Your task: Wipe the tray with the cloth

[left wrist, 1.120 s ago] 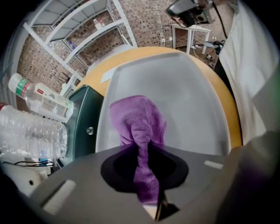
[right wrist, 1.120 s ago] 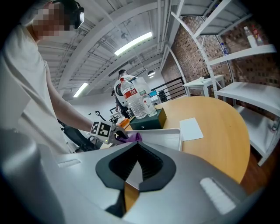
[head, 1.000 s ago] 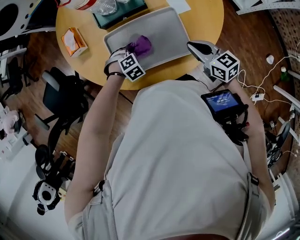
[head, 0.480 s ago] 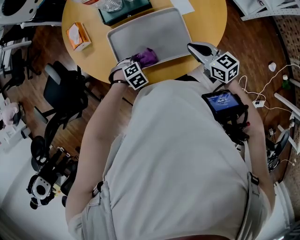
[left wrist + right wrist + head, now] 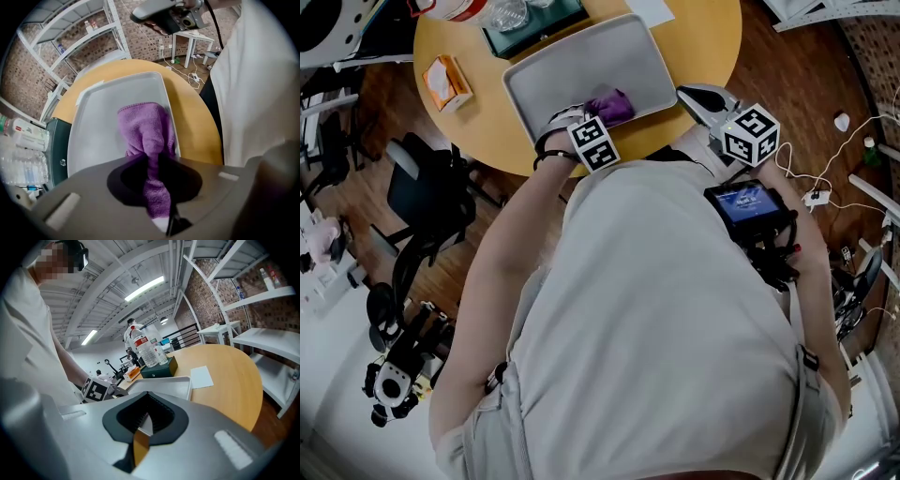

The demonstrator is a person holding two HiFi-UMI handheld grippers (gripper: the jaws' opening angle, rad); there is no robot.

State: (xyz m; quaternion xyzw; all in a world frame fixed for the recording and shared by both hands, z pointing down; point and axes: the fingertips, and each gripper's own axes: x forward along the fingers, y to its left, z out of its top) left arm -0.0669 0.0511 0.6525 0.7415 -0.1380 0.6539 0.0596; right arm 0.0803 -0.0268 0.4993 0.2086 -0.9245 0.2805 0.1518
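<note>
A grey tray [image 5: 581,61] lies on the round wooden table [image 5: 712,37]. A purple cloth [image 5: 614,105] rests on the tray close to its near edge. My left gripper [image 5: 586,115] is shut on the cloth; in the left gripper view the cloth [image 5: 147,136] runs out from between the jaws onto the tray [image 5: 101,122]. My right gripper [image 5: 686,93] hovers at the table's near right edge, beside the tray's right end, jaws shut on nothing. From the right gripper view [image 5: 140,427] the tray [image 5: 164,387] lies just ahead.
A dark green box [image 5: 525,33] with bottles [image 5: 145,350] stands behind the tray. An orange tissue pack [image 5: 445,82] sits at the table's left. A white paper [image 5: 201,376] lies right of the tray. Black chairs [image 5: 441,202] stand left on the floor.
The left gripper has dragged the purple cloth across the tray, from its middle left toward the near edge and then to the right. The right gripper has stayed put.
</note>
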